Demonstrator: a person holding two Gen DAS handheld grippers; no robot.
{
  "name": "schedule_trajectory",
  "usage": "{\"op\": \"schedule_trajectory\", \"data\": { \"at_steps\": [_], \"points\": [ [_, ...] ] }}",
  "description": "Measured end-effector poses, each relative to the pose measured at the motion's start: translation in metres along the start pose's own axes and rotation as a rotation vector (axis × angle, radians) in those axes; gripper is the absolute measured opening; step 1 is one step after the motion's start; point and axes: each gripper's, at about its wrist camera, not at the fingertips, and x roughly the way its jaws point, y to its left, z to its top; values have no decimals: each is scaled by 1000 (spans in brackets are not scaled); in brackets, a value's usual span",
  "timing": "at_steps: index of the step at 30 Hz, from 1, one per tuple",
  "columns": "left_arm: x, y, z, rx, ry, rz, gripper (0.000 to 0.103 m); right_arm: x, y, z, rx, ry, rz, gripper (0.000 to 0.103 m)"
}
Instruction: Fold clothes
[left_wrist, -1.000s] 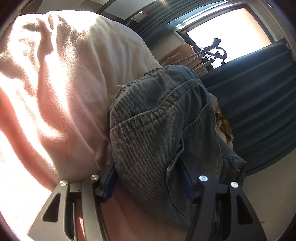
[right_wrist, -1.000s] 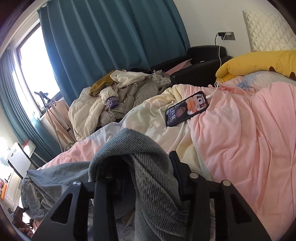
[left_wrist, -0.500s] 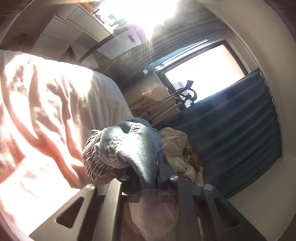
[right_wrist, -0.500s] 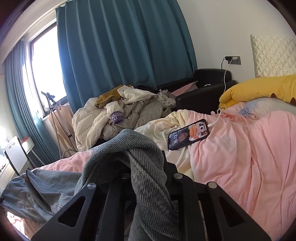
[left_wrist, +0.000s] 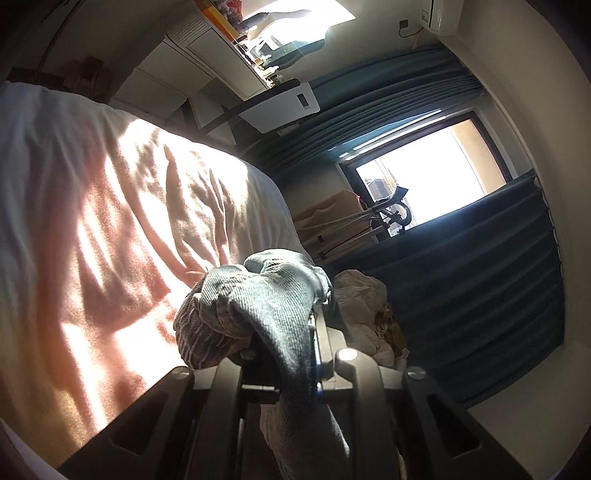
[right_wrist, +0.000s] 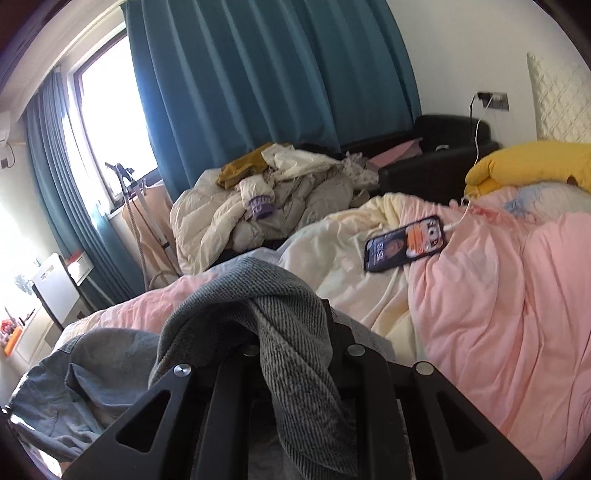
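Denim jeans (left_wrist: 266, 306) bunched in both clamped tongs, above the pink duvet (right_wrist: 498, 295).

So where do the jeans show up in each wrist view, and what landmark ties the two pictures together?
Left wrist: the jeans bunch at bottom centre, clamped in the left gripper, over the pink duvet.
Right wrist: they drape over the right gripper at bottom centre and trail to the lower left.
Shared landmark: the teal curtain beside the window.

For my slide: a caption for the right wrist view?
Right gripper clamped on denim jeans above pink bedding, phone charging.
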Motion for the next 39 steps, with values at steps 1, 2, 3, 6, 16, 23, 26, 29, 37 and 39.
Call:
{"op": "schedule_trajectory", "data": {
  "at_steps": [1,2,3,6,16,23,26,29,37,39],
  "points": [
    [-2,1,-1,-3,9,12,12,0,-2,-3,11,27,10,13],
    [1,-1,-5,2,21,38,12,-1,-3,-7,22,53,19,14],
    [2,0,-7,9,35,63,12,-2,-6,-9,33,76,26,14],
    [5,1,-16,28,79,130,12,-2,-15,-14,68,141,41,16],
    [4,7,-34,-21,142,212,16,-22,-38,-37,231,238,99,35],
    [4,25,-39,-143,173,236,23,-48,-50,-50,342,242,173,49],
    [2,27,-42,-167,178,207,24,-59,-58,-49,387,196,158,49],
    [2,29,-44,-180,180,204,24,-70,-66,-47,432,147,142,49],
    [2,40,-44,-243,199,172,25,-65,-63,-41,419,127,156,15],
    [3,39,-43,-237,199,172,25,-69,-56,-32,380,90,166,10]
  ]
}}
